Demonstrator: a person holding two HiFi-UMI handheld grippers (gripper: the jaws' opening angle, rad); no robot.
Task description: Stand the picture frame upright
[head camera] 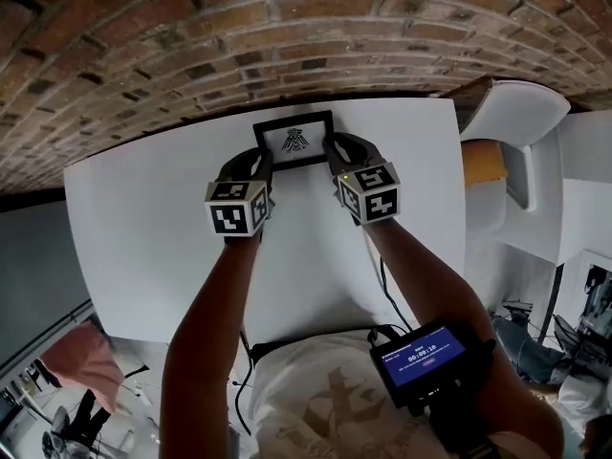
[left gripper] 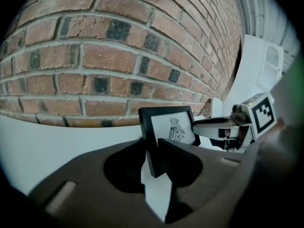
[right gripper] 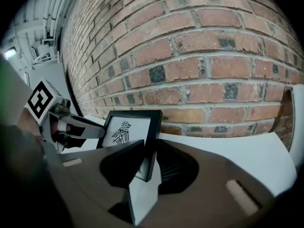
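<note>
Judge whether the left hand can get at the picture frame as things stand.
Yes, apparently: the left tongs grip the picture frame by its left edge; nothing blocks them.

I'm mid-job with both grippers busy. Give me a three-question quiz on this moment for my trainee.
1. True or false: the picture frame lies flat, face down, on the white table.
2. What holds the frame? A) the left gripper only; B) the right gripper only; C) both, one on each side edge.
3. Fill in: behind the frame stands a ___ wall.
Key: 1 false; 2 C; 3 brick.
</note>
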